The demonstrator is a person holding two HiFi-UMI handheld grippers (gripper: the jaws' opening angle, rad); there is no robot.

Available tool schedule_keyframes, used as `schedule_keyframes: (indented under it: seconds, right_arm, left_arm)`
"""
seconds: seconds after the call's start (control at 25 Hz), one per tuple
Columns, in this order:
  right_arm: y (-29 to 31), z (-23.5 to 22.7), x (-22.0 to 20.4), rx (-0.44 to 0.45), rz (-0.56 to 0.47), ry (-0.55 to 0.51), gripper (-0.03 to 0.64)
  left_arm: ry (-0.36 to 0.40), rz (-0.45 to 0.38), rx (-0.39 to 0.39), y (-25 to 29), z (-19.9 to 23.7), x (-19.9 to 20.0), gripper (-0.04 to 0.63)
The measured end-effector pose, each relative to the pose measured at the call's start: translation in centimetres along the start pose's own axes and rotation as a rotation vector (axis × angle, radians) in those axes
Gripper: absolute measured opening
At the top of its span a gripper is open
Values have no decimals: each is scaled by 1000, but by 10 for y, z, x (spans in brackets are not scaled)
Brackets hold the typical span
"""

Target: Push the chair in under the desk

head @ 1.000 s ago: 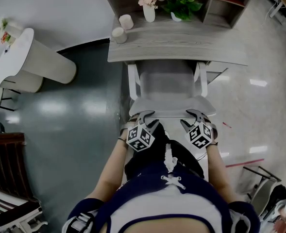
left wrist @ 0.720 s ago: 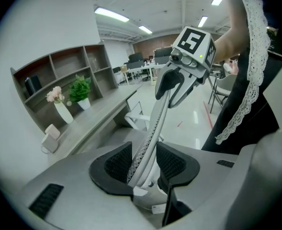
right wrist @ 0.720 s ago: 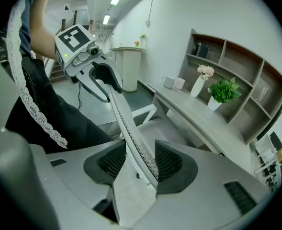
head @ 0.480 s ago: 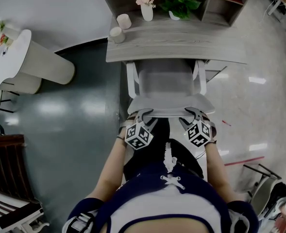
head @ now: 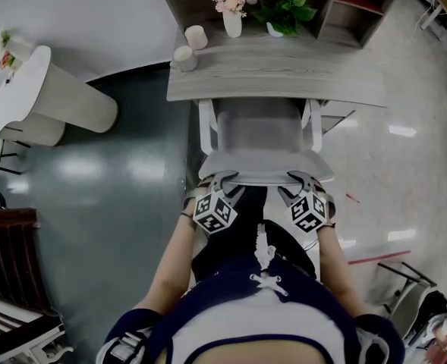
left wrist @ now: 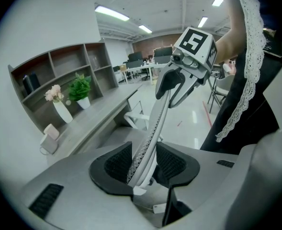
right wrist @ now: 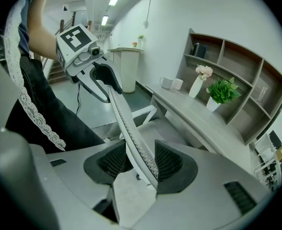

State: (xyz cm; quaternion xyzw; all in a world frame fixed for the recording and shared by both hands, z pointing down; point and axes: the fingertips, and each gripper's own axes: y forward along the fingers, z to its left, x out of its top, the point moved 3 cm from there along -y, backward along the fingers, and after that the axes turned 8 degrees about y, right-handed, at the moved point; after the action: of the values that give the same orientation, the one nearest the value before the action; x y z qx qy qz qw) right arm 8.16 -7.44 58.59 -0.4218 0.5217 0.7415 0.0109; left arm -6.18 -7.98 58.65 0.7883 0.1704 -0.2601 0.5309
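Chair (head: 259, 127) stands with its seat partly under the bench (head: 284, 78) and its backrest (head: 265, 165) out toward me. My left claw (head: 225, 180) is clamped on the backrest's top rim near its left end. My right claw (head: 299, 180) is clamped on the same rim near its right end. Each gripper view shows the mesh edge pinched between the pads. To do this well, I would push both claws forward together and level, so the chair travels straight and the white armrests (head: 206, 123) slip under the bench edge without catching. I would go slowly near the end, since a knock on the bench could topple the cups (head: 184, 57) and the vase (head: 233, 21) on its left part.
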Motion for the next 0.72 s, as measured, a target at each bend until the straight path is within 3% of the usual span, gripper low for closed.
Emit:
schedule_keyframes:
  seconds: [0.72]
  right_arm:
    - [5, -10, 4, -8, -8, -11, 173]
  left_arm:
    - [3, -4, -2, 6, 11, 1, 166]
